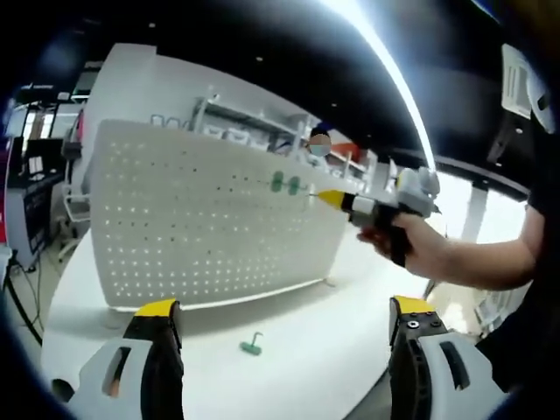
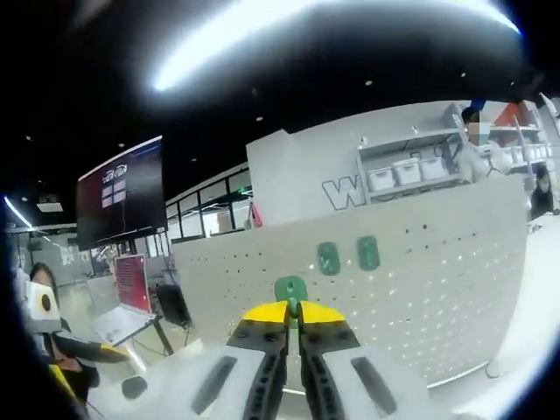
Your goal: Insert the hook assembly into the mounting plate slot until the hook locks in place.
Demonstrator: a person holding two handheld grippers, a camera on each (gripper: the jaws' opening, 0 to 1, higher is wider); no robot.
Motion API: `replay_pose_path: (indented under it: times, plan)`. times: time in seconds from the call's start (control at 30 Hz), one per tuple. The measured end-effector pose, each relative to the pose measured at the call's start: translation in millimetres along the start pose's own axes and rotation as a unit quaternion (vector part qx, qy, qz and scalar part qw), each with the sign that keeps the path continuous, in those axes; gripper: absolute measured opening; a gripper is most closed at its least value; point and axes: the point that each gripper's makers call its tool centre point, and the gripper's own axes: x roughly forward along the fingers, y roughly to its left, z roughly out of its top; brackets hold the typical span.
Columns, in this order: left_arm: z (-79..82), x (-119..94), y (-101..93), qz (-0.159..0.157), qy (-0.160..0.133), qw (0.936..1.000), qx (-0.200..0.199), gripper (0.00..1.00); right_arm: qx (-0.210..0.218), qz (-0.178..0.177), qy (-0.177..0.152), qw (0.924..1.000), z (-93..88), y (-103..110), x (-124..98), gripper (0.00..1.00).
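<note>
A white pegboard plate [image 1: 192,227] stands upright on the white table [image 1: 297,367]. Two green hooks [image 1: 286,184] hang on it near its upper right. A third green hook [image 1: 252,346] lies loose on the table in front of the board. My left gripper [image 1: 284,311] is open and low over the table, nothing between its jaws. My right gripper [image 1: 332,199], held in a hand, points its yellow tip at the board just right of the mounted hooks. In the right gripper view, this gripper [image 2: 293,313] is shut on a green hook [image 2: 290,289], close to the pegboard [image 2: 420,280] and below-left of the two mounted hooks [image 2: 348,255].
The person's forearm [image 1: 472,258] reaches in from the right. Behind the board is a shelf with white bins [image 2: 407,171]. A dark screen [image 2: 118,201] and a small table [image 2: 122,324] stand to the left. The table's front edge [image 1: 79,350] curves close by.
</note>
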Motion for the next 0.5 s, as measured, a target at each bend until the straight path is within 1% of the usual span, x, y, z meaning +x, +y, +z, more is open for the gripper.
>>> replay_pose_path:
  times: [0.07, 0.17, 0.37, 0.5]
  plan:
    - [-1.1, 0, 1.1, 0.001, 0.002, 1.0000, 0.000, 1.00, 0.004, -0.016, -0.006, 0.9998, 3.4, -15, 2, 0.00]
    - [-2.1, 1, 3.0, 0.004, 0.004, 1.0000, 0.001, 1.00, 0.006, -0.031, -0.013, 0.9994, 7.0, -28, 4, 0.00]
    - [-2.9, 4, 7.3, 0.007, 0.008, 0.9999, 0.002, 1.00, 0.007, -0.053, -0.023, 0.9983, 12.2, -50, 10, 0.00]
    - [-2.1, 7, 9.4, 0.007, 0.009, 0.9999, 0.004, 1.00, 0.013, -0.069, -0.033, 0.9970, 17.5, -64, 18, 0.00]
